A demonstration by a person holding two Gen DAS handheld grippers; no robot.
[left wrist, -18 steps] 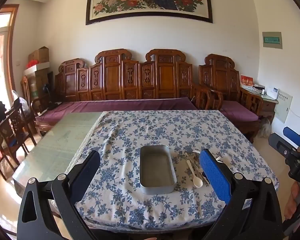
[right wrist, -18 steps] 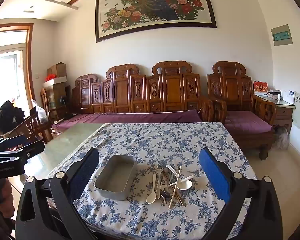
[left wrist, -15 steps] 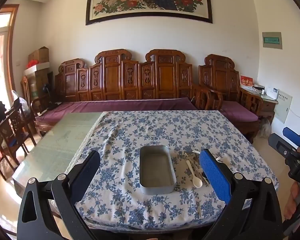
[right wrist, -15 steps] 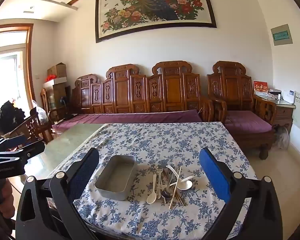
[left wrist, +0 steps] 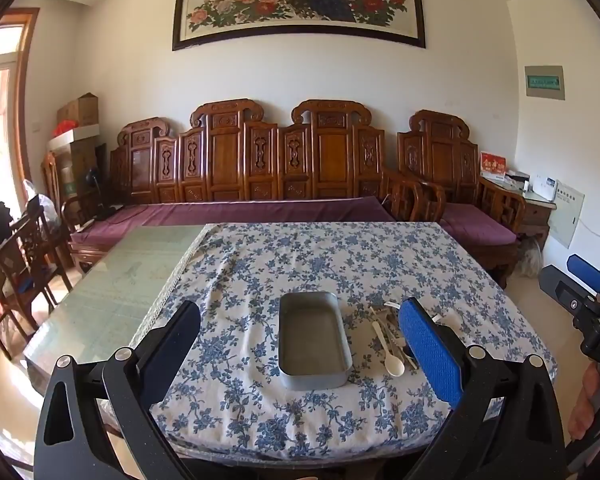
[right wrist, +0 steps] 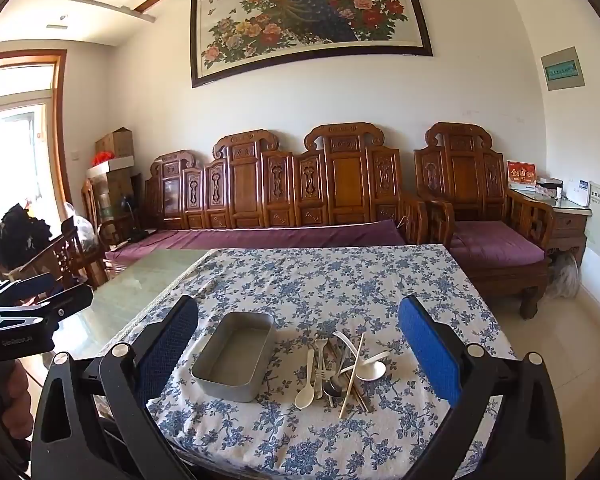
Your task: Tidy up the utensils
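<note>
Both grippers wide open and empty, short of the table; utensil pile lies nearer the right one.

Right gripper (right wrist: 298, 360): jaws spread fully, nothing between them, held above the near table edge. The pile of utensils (right wrist: 338, 368) sits just ahead at about 12 o'clock, slightly right of centre, on the tablecloth (right wrist: 300, 280); spoons, forks and chopsticks run mostly near-to-far, handles away, a white spoon (right wrist: 306, 380) nearest the tray. The metal tray (right wrist: 236, 356) stands at 11 o'clock, just beside the pile, apparently empty, its long axis also near-to-far. Left gripper (left wrist: 300, 344): equally open, holding nothing, with the tray dead ahead at 12 o'clock and the pile at 1 o'clock, partly hidden behind its right finger. Judgement: the right gripper is better placed for the first pick.
</note>
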